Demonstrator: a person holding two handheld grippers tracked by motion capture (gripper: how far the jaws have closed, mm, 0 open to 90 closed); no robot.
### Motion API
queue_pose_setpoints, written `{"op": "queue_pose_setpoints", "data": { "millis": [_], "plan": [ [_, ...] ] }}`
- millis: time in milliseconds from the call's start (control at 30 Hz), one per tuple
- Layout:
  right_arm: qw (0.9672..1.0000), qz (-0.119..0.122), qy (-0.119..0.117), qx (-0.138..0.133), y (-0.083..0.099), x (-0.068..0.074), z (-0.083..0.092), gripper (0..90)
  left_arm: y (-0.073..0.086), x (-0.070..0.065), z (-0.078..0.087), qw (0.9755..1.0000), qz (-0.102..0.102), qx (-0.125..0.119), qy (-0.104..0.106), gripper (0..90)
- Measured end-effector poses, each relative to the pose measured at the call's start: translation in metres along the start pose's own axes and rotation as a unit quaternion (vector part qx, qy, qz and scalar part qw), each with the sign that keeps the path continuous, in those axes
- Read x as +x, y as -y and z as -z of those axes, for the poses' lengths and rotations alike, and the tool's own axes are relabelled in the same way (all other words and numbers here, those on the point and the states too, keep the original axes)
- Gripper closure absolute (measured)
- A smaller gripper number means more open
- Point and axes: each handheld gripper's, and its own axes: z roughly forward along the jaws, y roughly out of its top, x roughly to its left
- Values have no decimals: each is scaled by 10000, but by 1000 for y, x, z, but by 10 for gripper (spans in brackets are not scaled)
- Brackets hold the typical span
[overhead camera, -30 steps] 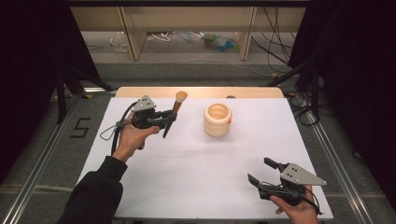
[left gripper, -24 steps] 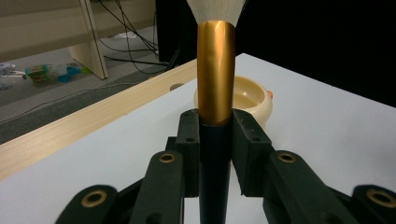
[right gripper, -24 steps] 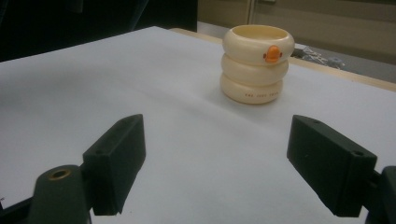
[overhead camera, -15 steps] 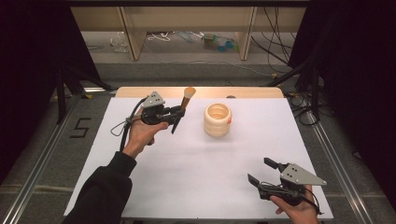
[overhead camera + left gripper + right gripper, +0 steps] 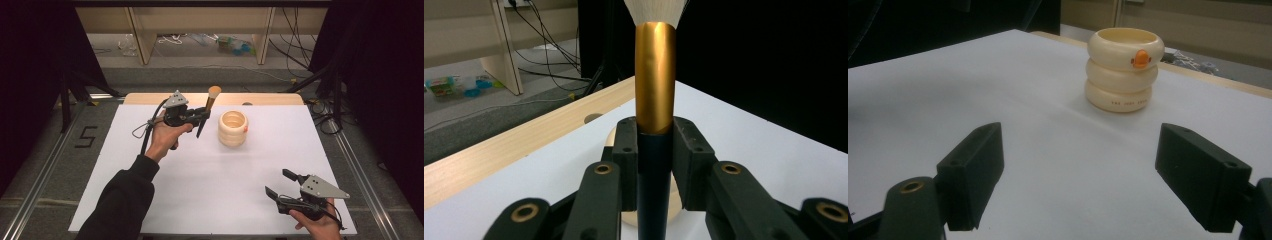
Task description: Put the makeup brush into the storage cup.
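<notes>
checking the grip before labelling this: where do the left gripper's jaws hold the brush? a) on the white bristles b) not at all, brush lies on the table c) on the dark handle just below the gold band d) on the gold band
c: in the left gripper view the left gripper is clamped on the brush at its dark handle, right under the gold band, bristles up.

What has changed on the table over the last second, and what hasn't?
The left gripper, shut on the brush, has carried it to the right across the table, closer to the cream ringed holder; the bristles point up and the brush is not yet above the holder. The right gripper stayed open at the near right of the table, and the holder has not moved.
</notes>
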Motion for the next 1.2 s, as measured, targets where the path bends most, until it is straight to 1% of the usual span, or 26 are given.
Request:
{"op": "queue_pose_setpoints", "data": {
  "millis": [33,67,167,200,233,267,300,367,400,433,467,533,567,633,667,733,767,900,933,1000,1033,1067,1100,1133,1167,1200],
  "plan": [
    [10000,-23,-3,6,0,0,0,203,-2,-1,-3,10000,10,-12,30,742],
    [10000,-33,11,-24,0,0,-1,202,-3,-3,-5,10000,-13,-18,43,742],
    [10000,-35,-20,17,0,0,0,202,-8,-9,-13,10000,-80,-4,53,742],
    [10000,-36,-27,42,0,-1,0,202,-10,-9,-17,9998,-165,-64,110,742],
    [10000,-15,-16,33,0,-1,0,202,-10,-11,-19,9999,-41,-40,112,742],
    [10000,-52,-32,33,0,-1,0,202,-11,-12,-21,9999,-35,-52,123,742],
    [10000,-59,-32,42,0,-1,0,202,-12,-14,-23,9999,-71,-47,96,742],
    [10000,-59,-44,-55,1,0,-1,202,-14,-15,-27,9999,-81,-71,97,742],
    [10000,-28,-9,-50,1,-1,0,202,-14,-16,-29,9999,-40,-88,114,742],
    [10000,-4,-10,2,0,-1,1,202,-15,-17,-30,9999,-62,-81,121,742],
    [10000,77,15,-60,0,-2,0,202,-15,-17,-32,9999,-73,-80,106,742],
    [9999,76,25,-82,0,-2,0,202,-17,-17,-34,9999,-65,-104,88,742],
    [9999,72,26,-80,0,-2,0,203,-18,-17,-36,9999,-53,-119,80,742],
    [10000,-14,2,-29,0,0,0,202,-20,-17,-38,9998,-35,-147,88,742],
    [10000,-18,1,-33,0,0,0,203,-21,-17,-40,9998,-52,-148,74,742],
    [10000,8,11,-56,0,0,0,202,-23,-16,-43,9998,-12,-190,44,742],
    [10000,25,8,-58,0,-1,0,203,-24,-16,-44,9998,33,-206,73,742],
    [10000,51,1,-45,0,-1,0,202,-27,-15,-51,9997,-15,-224,43,742],
    [10000,7,-17,-45,1,-1,0,202,-28,-15,-52,9997,-6,-237,24,742],
    [10000,26,7,-70,1,-1,-1,202,-29,-15,-56,9996,24,-285,33,742],
    [10000,39,2,62,0,-2,1,202,-30,-16,-57,9995,49,-293,49,742],
    [10000,26,3,-28,1,-2,0,202,-30,-16,-59,9995,55,-317,43,742],
    [10000,27,10,23,1,-2,1,202,-31,-16,-61,9993,76,-361,82,742],
    [10000,-3,-16,-81,1,-2,-1,202,-31,-16,-63,9993,97,-355,99,742],
    [10000,-23,-2,-74,1,-1,-1,202,-31,-15,-64,9994,66,-332,61,742],
    [10000,-44,-22,21,1,-1,0,202,-31,-15,-66,9994,79,-326,42,742]
  ]
}}
